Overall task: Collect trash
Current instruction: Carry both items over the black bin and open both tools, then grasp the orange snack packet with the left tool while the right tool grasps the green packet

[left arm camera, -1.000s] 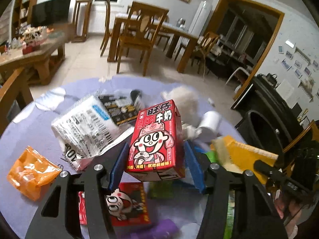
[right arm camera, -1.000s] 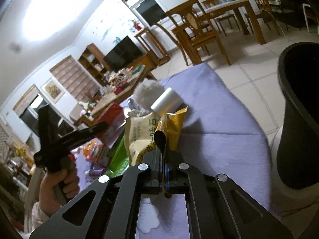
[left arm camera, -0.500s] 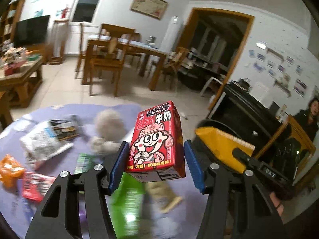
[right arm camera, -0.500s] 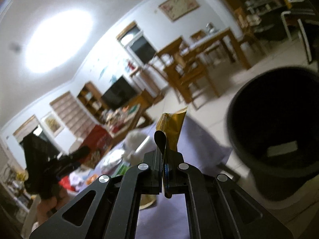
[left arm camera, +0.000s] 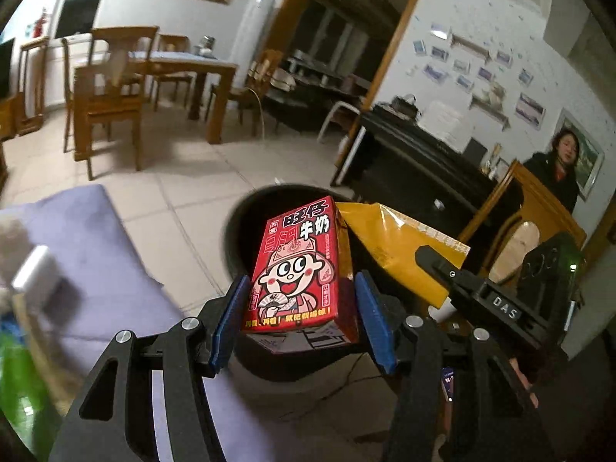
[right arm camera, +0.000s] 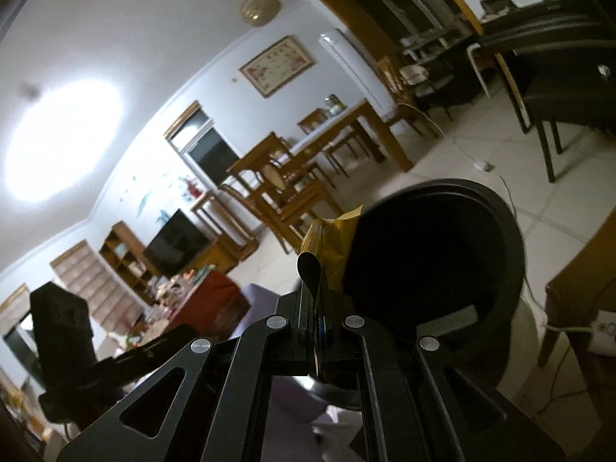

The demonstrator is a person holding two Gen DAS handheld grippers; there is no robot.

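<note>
The round black plastic trash bin stands on the tiled floor just past the edge of the purple-covered bench; its mouth faces up, and its inside reads dark in both views, with only a pale patch low on the inner wall in the right wrist view, so its contents cannot be told. The left tool is clamped on a red milk carton with a cartoon face, blue pads on both side walls, and the carton sits in line with the bin's mouth from that camera. The right tool has its jaws pressed together on a crinkled yellow foil snack wrapper, which hangs beside the carton near the rim. Risks, as a judgement: both tools crowd one opening, so a release timed together could knock carton against wrapper and send one onto the floor; the light wrapper may cling to the pads or flutter outside the rim; the carton, if let go short of the mouth, could strike the rim and bounce off. A white roll and other litter, blurred, remain on the bench.
</note>
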